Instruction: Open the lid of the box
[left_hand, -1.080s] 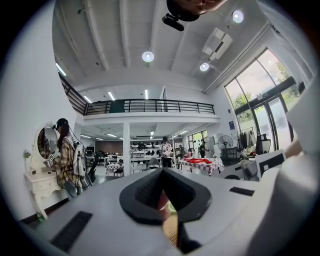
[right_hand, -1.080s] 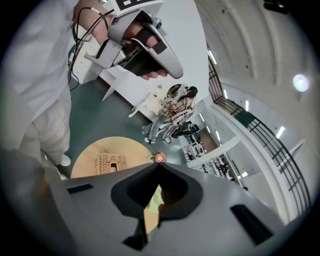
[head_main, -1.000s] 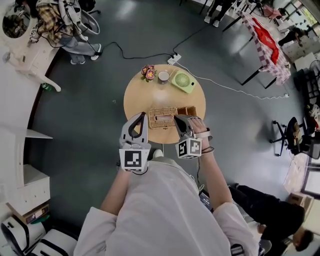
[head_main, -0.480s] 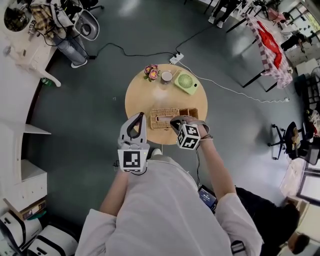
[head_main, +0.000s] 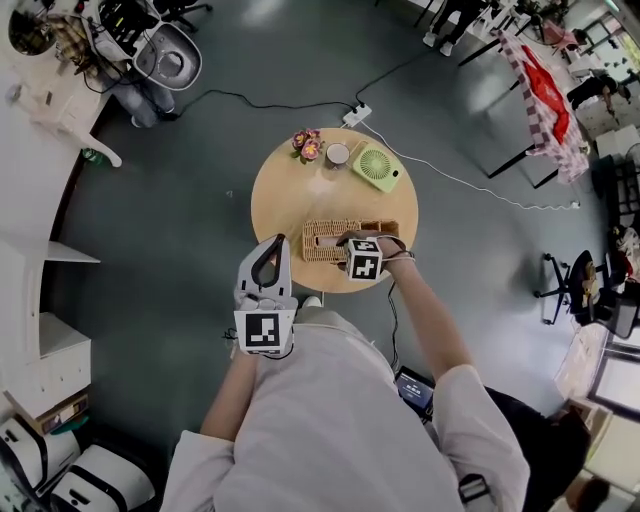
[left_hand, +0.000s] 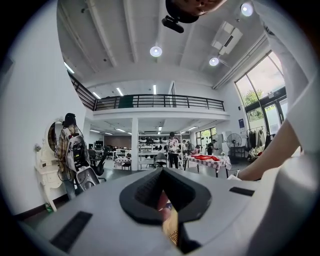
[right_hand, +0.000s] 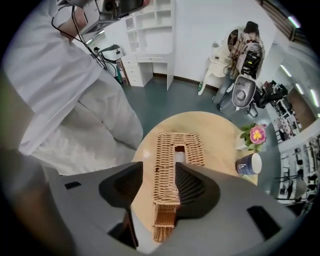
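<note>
Head view: wicker box (head_main: 322, 238) sits at the near edge of the round table (head_main: 300, 190), lid apparently still down. Step in hand, by my reading: lining up on the lid's right end for the first lift. Right gripper (head_main: 346, 240) is over that end. Left gripper (head_main: 277, 241) hangs off the table's near-left edge, fingertips together, holding nothing.

Left gripper view: jaws closed to a slit, with only a sliver of wicker visible beyond.

Right gripper view: jaws opening, the near end of the box between them and not pinched. One pad looks close against the weave, the other stands apart. Next move likely calls for closing on the lid rim alone, then raising it.
</note>
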